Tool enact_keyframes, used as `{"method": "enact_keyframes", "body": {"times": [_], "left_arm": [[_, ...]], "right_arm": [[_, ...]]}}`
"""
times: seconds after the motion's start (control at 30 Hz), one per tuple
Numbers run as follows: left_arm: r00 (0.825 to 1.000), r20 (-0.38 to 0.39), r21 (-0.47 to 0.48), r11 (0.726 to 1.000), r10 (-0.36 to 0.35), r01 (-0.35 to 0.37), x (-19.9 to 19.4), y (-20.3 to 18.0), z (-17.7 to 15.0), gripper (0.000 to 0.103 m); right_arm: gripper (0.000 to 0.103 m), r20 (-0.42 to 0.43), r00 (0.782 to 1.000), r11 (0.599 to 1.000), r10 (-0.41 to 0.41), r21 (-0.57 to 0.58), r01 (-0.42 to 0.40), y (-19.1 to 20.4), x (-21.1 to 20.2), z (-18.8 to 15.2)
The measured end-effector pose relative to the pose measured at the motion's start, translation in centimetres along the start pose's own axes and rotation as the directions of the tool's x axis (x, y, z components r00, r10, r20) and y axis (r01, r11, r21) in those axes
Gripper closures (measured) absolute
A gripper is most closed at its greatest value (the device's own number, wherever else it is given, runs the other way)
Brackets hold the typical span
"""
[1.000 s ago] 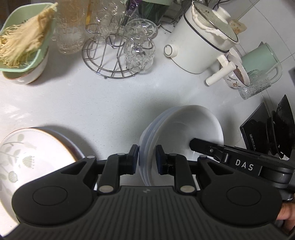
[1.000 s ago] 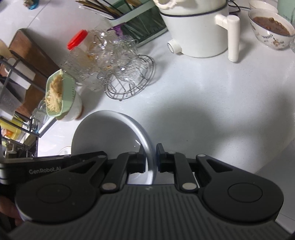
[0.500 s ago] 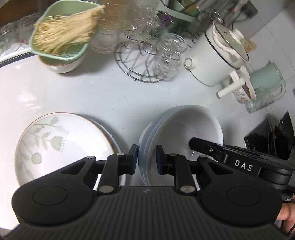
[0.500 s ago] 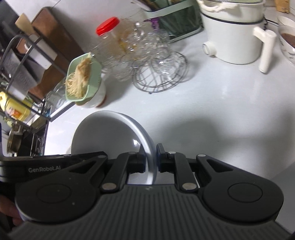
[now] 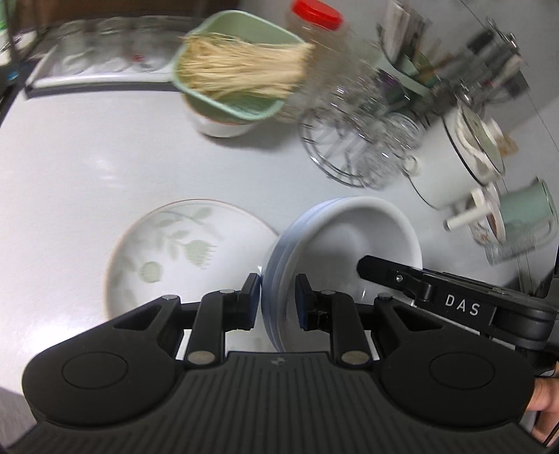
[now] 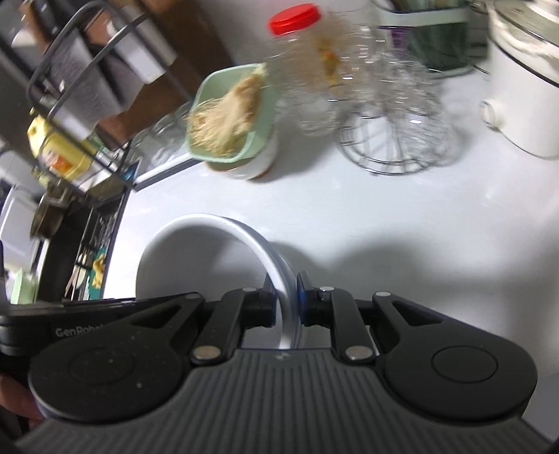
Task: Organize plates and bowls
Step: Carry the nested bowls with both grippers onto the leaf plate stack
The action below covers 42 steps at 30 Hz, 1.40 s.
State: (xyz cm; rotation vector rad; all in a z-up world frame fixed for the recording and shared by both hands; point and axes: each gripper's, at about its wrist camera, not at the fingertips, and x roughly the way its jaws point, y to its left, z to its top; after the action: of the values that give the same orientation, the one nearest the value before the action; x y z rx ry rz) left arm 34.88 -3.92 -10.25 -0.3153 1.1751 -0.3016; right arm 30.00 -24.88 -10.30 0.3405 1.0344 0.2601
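Pads of the left gripper (image 5: 277, 297) clamp the near rim of the stacked white bowls (image 5: 349, 237), a leaf-patterned plate (image 5: 181, 251) lying just left, while the right gripper (image 6: 283, 300) pinches the same stack's opposite rim on its view.

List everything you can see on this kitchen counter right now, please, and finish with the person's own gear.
white bowls: a nested stack, exact count unclear, white, held between both grippers above the counter
floral plate: one, white with green leaves, on the counter left of the bowls
green basket: one, pale green, holding pale noodle-like strands, on a white bowl
jar: one, clear with red lid, behind the basket
glasses on wire rack: several, clear
white pot: one, lidded, far right
counter: white
left gripper: black, shut on the bowls' rim
right gripper: black, shut on the opposite rim
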Motion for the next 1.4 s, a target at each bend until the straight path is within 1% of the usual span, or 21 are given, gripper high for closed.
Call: {"method": "enact_keyframes", "body": {"times": [0.17, 0.27, 0.33, 0.53, 0.67, 0.83, 0.97, 1.1, 1.17, 1.2, 1.27, 1.3, 1.33, 1.4], "left_arm": [[1.000, 0.018, -0.095, 0.995, -0.004, 0.006, -1.2, 3.4, -0.7, 0.079], [1.000, 0.012, -0.150, 0.989, -0.008, 0.010, -0.9, 5.4, -1.2, 0.079], [1.000, 0.000, -0.168, 0.986, -0.007, 0.006, -0.2, 6.6, -1.4, 0.079], [0.999, -0.048, -0.124, 0.992, 0.012, -0.018, 1.9, 8.2, -1.3, 0.079], [0.998, -0.061, -0.115, 0.993, -0.005, -0.002, 2.5, 8.9, -1.0, 0.079], [0.998, -0.069, -0.112, 0.994, -0.005, -0.003, 2.9, 9.2, -0.7, 0.079], [0.997, -0.074, -0.103, 0.995, -0.005, -0.002, 3.2, 9.3, -0.5, 0.079], [0.998, -0.062, -0.047, 0.999, 0.006, -0.009, 3.1, 9.0, -0.1, 0.078], [0.998, -0.062, -0.043, 0.999, 0.021, -0.023, 2.9, 9.1, 0.0, 0.078], [0.998, -0.061, -0.050, 0.998, 0.020, -0.023, 2.8, 9.3, 0.2, 0.078], [0.999, -0.053, -0.054, 0.998, 0.012, -0.014, 2.4, 9.5, 0.4, 0.071], [0.999, -0.046, -0.052, 0.999, 0.015, -0.018, 2.1, 9.6, 0.6, 0.069], [0.999, -0.040, -0.047, 0.999, 0.023, -0.025, 1.7, 9.6, 0.7, 0.066], [0.999, -0.024, -0.033, 0.999, 0.036, -0.036, 0.8, 9.6, 0.9, 0.065]], "right_arm": [[0.087, -0.053, 0.998, 0.999, 0.026, -0.044, -0.028, 2.5, 1.7, 0.3], [0.087, -0.078, 0.997, 0.998, 0.020, -0.061, -0.025, 3.5, 3.0, 0.0], [0.087, -0.094, 0.995, 0.998, 0.011, -0.055, -0.016, 4.0, 4.0, -0.3], [0.087, -0.135, 0.991, 1.000, -0.014, 0.004, 0.014, 3.9, 6.8, -1.7], [0.087, -0.146, 0.989, 0.999, -0.040, -0.009, 0.039, 4.2, 7.9, -1.7], [0.087, -0.138, 0.989, 0.998, -0.049, -0.035, 0.044, 4.5, 8.3, -1.1], [0.087, -0.130, 0.991, 0.999, -0.044, -0.021, 0.042, 4.3, 8.8, -0.9], [0.087, -0.113, 0.993, 0.999, -0.039, -0.020, 0.037, 4.2, 9.0, -1.0], [0.087, -0.101, 0.994, 0.999, -0.032, -0.016, 0.030, 4.2, 8.9, -1.0], [0.087, -0.098, 0.995, 0.999, -0.034, -0.013, 0.033, 4.2, 8.9, -1.0], [0.087, -0.087, 0.996, 1.000, -0.025, -0.003, 0.025, 4.2, 8.7, -1.0], [0.087, -0.080, 0.997, 1.000, -0.022, 0.001, 0.022, 4.2, 8.5, -1.0], [0.085, -0.073, 0.997, 1.000, -0.023, 0.004, 0.024, 4.2, 8.2, -1.0], [0.077, -0.048, 0.998, 0.999, -0.033, 0.014, 0.034, 4.1, 7.3, -1.0]]}}
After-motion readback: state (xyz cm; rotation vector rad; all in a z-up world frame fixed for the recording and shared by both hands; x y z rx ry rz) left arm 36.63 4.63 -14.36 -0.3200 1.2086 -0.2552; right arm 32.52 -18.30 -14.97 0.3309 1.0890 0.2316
